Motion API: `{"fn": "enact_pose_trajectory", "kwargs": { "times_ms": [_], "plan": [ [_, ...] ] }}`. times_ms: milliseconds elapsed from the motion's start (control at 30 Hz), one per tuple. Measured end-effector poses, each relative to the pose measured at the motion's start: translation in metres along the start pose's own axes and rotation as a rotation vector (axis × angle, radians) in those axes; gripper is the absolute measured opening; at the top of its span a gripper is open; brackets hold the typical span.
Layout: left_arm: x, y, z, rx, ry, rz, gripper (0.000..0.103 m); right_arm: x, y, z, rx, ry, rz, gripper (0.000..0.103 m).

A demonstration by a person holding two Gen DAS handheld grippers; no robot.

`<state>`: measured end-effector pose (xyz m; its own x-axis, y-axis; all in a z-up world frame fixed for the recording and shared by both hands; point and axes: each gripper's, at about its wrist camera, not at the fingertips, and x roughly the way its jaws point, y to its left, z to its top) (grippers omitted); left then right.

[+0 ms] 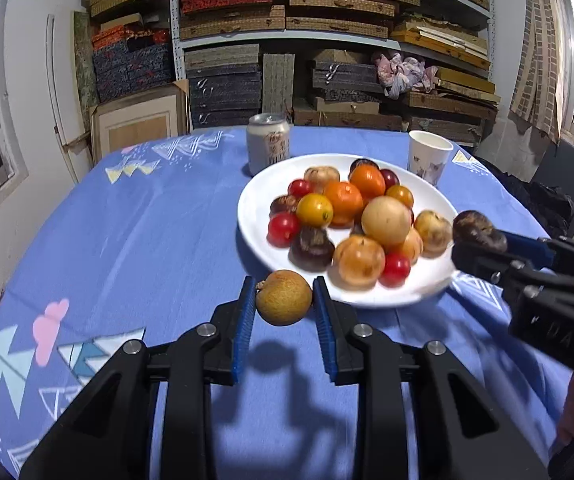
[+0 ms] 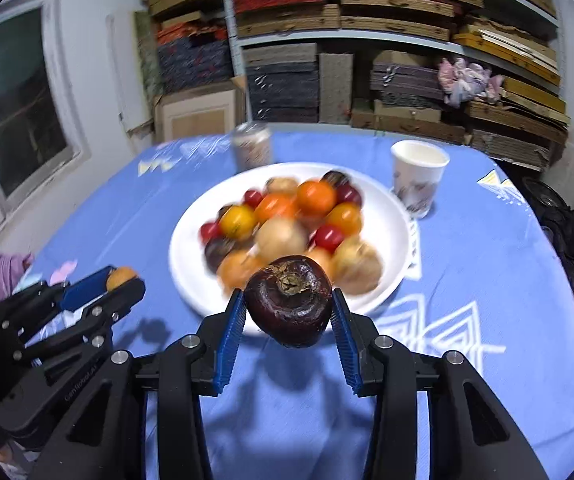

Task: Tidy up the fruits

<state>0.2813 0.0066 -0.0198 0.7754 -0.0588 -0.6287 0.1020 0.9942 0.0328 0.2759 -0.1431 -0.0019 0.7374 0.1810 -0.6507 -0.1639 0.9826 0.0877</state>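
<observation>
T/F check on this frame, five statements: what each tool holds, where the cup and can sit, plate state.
1. The left tool grips a small tan-brown fruit. True.
2. The right tool is empty. False: it holds a dark purple-brown fruit.
3. The white plate holds mixed fruits. True.
4. The paper cup stands on the plate. False: it stands on the blue tablecloth beside it.
5. The drink can lies on its side. False: it stands upright behind the plate.
</observation>
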Motion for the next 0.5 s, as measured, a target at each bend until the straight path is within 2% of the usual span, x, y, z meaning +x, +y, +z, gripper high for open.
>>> {"fn": "enact_pose_trajectory", "kwargs": {
  "times_ms": [200, 333, 433, 467, 500],
  "plan": [
    [0.039, -0.013, 0.037, 0.019, -0.003, 0.009, 0.028, 0.026, -0.016, 0.028, 0.021, 0.0, -0.012, 0.044],
    [0.076, -0.017, 0.055, -0.008, 0.04, -0.016, 0.028, 0.059, -0.021, 0.036, 0.03, 0.029, -0.022, 0.045],
    [0.092, -0.018, 0.061, -0.012, 0.038, -0.008, 0.037, 0.072, -0.026, 0.038, 0.05, 0.027, -0.023, 0.048],
    [0.095, -0.019, 0.061, -0.011, 0.032, -0.001, 0.045, 0.073, -0.027, 0.038, 0.049, 0.026, -0.032, 0.057],
    [0.096, -0.019, 0.062, -0.01, 0.023, 0.009, 0.053, 0.072, -0.028, 0.038, 0.05, 0.02, -0.032, 0.061]
  ]
}}
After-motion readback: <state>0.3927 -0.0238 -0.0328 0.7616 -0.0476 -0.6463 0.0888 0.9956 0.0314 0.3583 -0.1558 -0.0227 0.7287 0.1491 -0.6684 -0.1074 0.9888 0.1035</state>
